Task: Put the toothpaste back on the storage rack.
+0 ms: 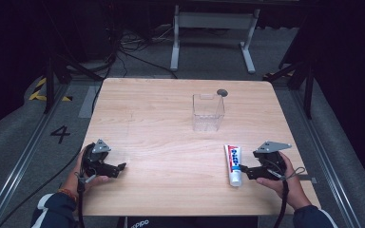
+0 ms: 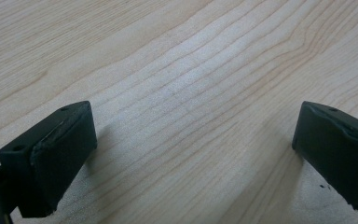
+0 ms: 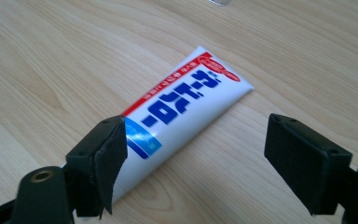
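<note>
Your left gripper [image 1: 120, 167] rests at the near left of the table [image 1: 161, 118], jaws spread over bare wood. Your right gripper [image 1: 244, 170] is open too, nothing clamped, with the toothpaste tube [image 1: 234, 164] lying flat just off its left jaw. Beyond it, open tabletop runs to a clear container [image 1: 208, 112]. That left jaw hides the tube's cap end in the right gripper view.
</note>
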`<control>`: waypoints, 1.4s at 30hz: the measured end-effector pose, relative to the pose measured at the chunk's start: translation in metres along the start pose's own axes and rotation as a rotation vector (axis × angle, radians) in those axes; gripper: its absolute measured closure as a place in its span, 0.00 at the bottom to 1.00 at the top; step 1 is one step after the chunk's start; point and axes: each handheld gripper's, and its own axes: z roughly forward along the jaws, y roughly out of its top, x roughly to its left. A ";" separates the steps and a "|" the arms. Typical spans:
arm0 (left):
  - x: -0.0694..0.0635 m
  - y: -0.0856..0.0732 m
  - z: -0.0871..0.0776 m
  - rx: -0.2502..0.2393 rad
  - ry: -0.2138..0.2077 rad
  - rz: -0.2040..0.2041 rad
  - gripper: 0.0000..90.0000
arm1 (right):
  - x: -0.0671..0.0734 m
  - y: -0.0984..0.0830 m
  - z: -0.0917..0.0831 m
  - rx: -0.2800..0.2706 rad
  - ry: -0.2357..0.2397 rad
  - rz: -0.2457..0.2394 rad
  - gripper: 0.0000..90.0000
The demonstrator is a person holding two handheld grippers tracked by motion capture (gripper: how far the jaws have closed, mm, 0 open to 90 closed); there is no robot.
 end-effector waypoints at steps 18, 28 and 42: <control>0.001 0.000 0.000 -0.001 0.003 0.009 0.00 | 0.011 0.018 0.037 0.095 0.012 0.027 0.24; 0.000 0.000 0.000 -0.002 0.001 0.002 0.00 | 0.010 0.023 0.053 0.151 0.006 0.035 0.22; 0.000 0.000 0.000 0.000 0.000 0.001 0.00 | 0.006 0.030 0.067 0.230 -0.015 0.086 0.28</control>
